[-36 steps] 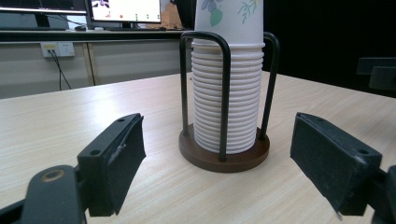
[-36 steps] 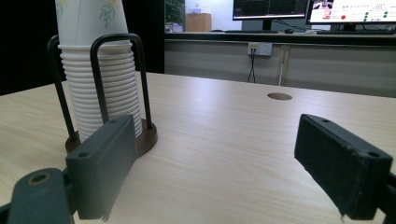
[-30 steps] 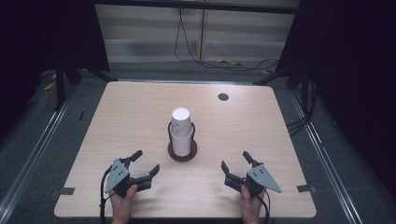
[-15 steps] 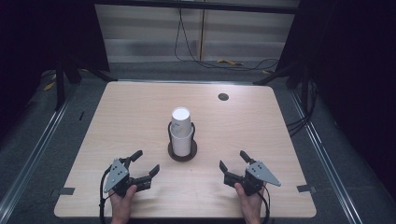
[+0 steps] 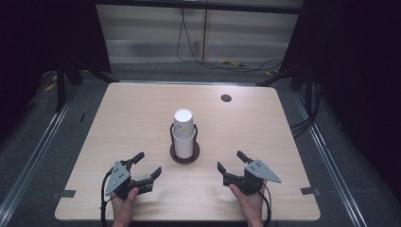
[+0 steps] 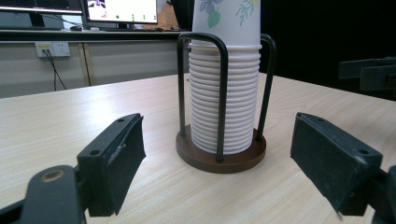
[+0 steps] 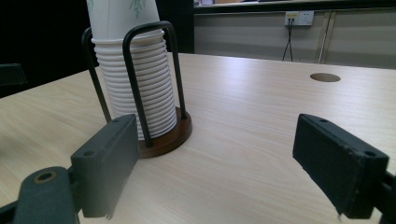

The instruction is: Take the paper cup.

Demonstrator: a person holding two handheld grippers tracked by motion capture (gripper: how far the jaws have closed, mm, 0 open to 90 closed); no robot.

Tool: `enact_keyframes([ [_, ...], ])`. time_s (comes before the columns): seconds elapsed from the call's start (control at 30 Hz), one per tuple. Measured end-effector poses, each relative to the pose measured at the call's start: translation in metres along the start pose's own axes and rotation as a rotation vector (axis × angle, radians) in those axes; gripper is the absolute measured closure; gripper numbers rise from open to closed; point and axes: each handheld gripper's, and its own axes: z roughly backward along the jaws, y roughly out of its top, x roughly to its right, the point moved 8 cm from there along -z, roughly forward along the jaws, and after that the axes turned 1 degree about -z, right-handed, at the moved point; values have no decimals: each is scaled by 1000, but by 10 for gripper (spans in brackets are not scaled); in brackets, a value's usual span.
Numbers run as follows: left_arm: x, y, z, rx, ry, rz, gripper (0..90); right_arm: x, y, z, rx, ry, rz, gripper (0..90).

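A tall stack of white paper cups (image 5: pixel 183 128) stands in a black wire holder with a round brown base (image 5: pixel 184 154) at the table's middle. The top cup carries a floral print (image 6: pixel 219 14). My left gripper (image 5: pixel 148 163) rests near the front edge, left of the holder, open and empty. My right gripper (image 5: pixel 230 160) sits to the holder's right, also open. Its jaws have just been closing a little with nothing between them. In the left gripper view the stack (image 6: pixel 224 93) stands ahead between the jaws. In the right gripper view the stack (image 7: pixel 135 79) stands ahead to the left.
The wooden table (image 5: pixel 118 118) has a round cable hole (image 5: pixel 226 98) at the back right. Cables (image 5: pixel 227 61) lie on the floor behind the table. Bare tabletop surrounds the holder on every side.
The right gripper has shifted slightly left and its jaws have narrowed a little. The left gripper and the cup stack have stayed put.
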Motion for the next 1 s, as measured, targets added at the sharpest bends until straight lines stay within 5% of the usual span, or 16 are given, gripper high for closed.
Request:
enact_keyframes([
  [1.0,1,0,0,-6,-2,-17,174,-24,48,-27,-24,183,20,160],
])
